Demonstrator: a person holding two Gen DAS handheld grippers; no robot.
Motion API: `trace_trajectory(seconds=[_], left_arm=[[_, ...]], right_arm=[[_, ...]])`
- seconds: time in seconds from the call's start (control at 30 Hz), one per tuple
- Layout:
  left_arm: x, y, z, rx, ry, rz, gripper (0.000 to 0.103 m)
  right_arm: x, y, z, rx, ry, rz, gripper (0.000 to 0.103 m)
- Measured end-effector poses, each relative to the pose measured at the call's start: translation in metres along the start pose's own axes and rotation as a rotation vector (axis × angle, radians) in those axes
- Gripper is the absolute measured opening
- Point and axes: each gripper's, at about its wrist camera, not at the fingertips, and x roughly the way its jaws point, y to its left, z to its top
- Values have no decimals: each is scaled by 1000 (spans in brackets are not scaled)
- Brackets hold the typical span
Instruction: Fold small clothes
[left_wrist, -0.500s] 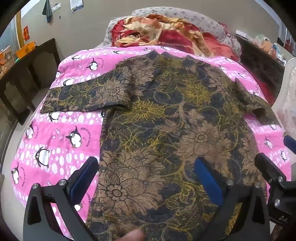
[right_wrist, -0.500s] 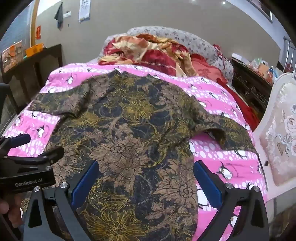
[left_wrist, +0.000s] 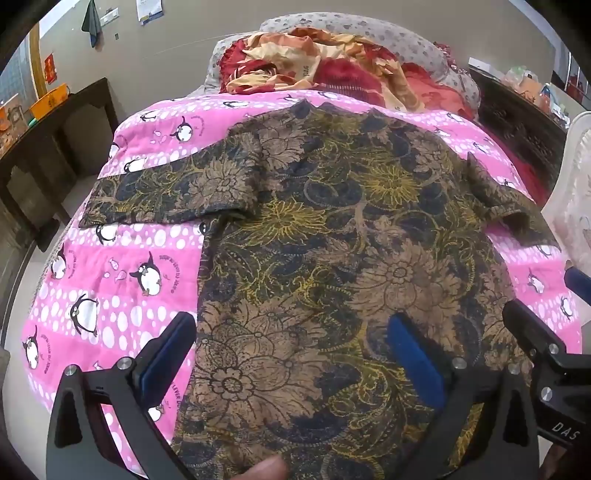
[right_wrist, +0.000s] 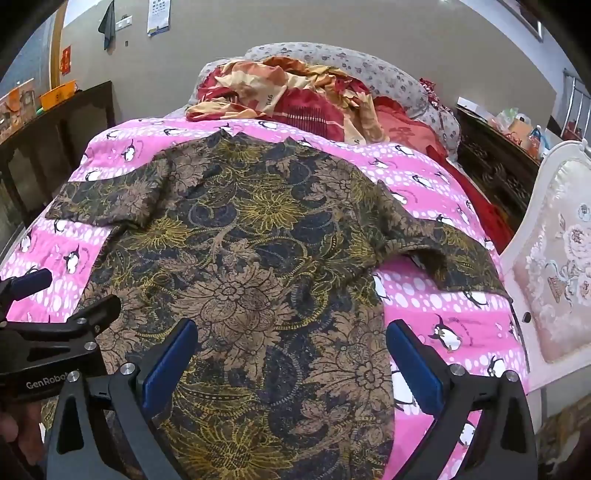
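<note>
My left tongs (left_wrist: 291, 363) and right tongs (right_wrist: 291, 363) both gape wide, holding nothing, over the floral shirt (left_wrist: 332, 258) spread flat across the bed's (left_wrist: 110, 266) near edge; thin, limp cloth, I'd pinch its hem corners.

Left tongs (left_wrist: 291, 354) and right tongs (right_wrist: 291, 354) side by side, both spread wide, gripping nothing.

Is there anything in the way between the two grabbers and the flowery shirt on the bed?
Nothing visible is in the way. The flowery shirt lies spread flat on the pink penguin blanket. The left gripper and right gripper are both open over its near hem, bare cloth between their fingers. The crumpled red bedding sits beyond the collar.
</note>
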Motion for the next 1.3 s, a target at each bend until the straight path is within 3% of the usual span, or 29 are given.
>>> trace_trajectory(seconds=[1.3], left_arm=[[7,-7,-5,15,16,-6,103]], right_arm=[[3,7,0,-6,29,-9,103]])
